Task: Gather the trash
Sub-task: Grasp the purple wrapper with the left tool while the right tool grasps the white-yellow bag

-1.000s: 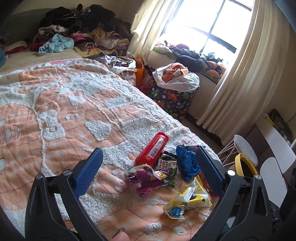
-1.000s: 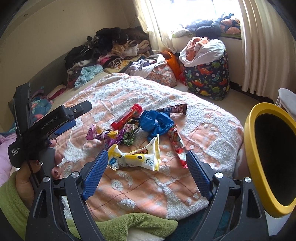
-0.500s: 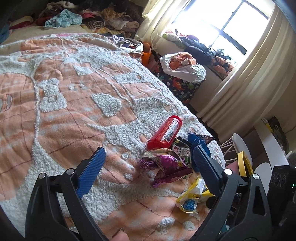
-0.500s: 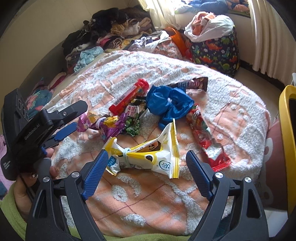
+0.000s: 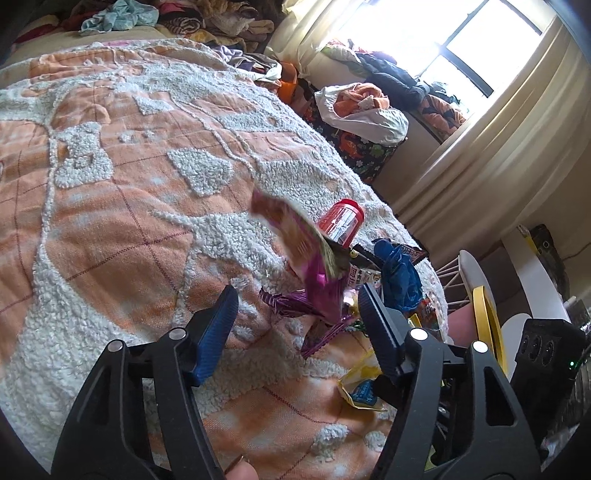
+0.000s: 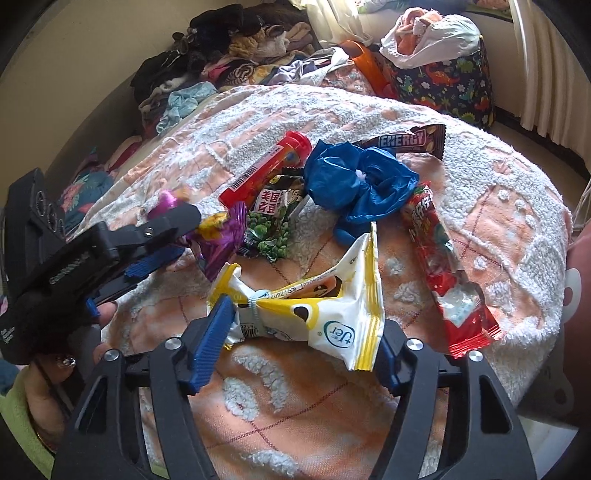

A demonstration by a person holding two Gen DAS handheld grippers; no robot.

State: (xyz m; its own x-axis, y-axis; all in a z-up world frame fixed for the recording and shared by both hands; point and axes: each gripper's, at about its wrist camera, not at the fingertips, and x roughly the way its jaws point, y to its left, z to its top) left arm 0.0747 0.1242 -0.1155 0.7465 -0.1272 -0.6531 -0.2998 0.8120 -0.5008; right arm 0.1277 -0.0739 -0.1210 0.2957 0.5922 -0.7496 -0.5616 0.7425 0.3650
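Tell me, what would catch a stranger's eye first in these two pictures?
A heap of bright litter on the orange and white bedspread: a blue plastic bag, a red tube and a long red wrapper. Nearest, the right gripper straddles a yellow and white pouch, its jaws just closing. Further left, the left gripper reaches around a purple wrapper.

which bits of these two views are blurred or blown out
Left wrist view: the purple snack wrapper between the fingers is smeared by motion blur, and the window is blown out to white. Right wrist view: mostly sharp, print on the yellow-and-white packet is readable; only the purple wrapper's end at the left gripper is blurred. Both views bend straight lines near their dark round edges.
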